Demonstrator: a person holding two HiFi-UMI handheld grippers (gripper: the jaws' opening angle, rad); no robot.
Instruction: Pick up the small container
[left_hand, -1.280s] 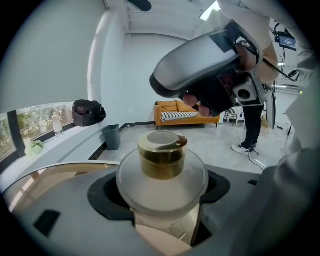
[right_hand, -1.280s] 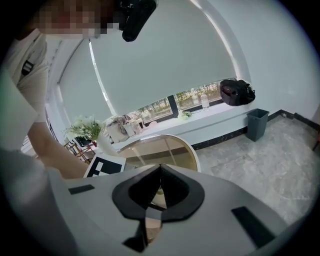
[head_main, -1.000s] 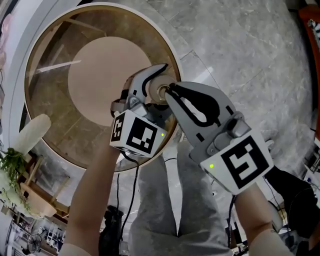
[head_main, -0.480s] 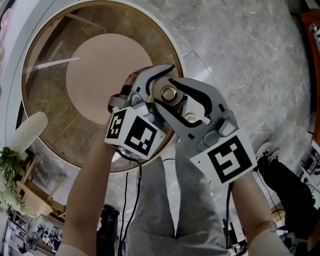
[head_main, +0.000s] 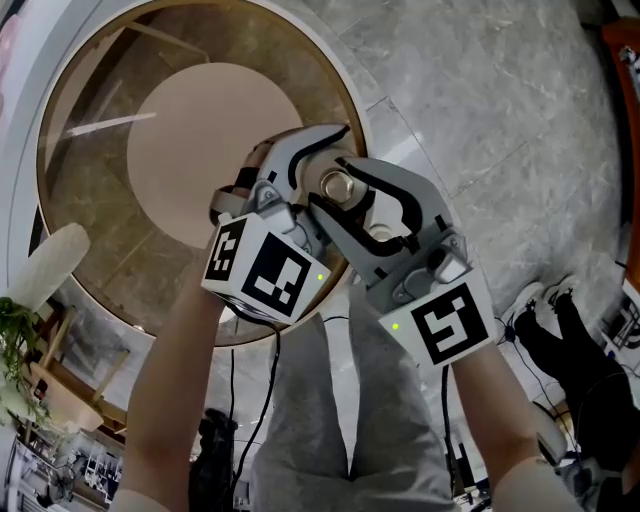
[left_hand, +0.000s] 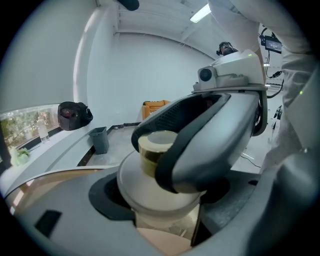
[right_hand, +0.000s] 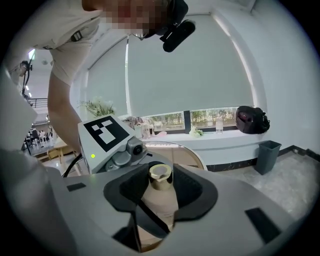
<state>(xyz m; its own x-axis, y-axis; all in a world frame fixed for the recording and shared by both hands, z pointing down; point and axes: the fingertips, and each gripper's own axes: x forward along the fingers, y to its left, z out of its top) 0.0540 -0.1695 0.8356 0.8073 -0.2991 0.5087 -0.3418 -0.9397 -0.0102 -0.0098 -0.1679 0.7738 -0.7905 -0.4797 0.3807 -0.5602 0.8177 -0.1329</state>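
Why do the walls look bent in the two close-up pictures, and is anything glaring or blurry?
Left gripper view: the wide lens bends the walls, corners go black, the ceiling lamp glares, the close bottle looks soft. Right gripper view: same bending, dark corners too. Head view: a bright reflected streak on the glass table.

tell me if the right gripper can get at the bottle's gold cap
Probably yes: the left gripper holds the bottle, and its gold cap sits between the right gripper's open jaws, which have just been closing, with nothing else in the gap.
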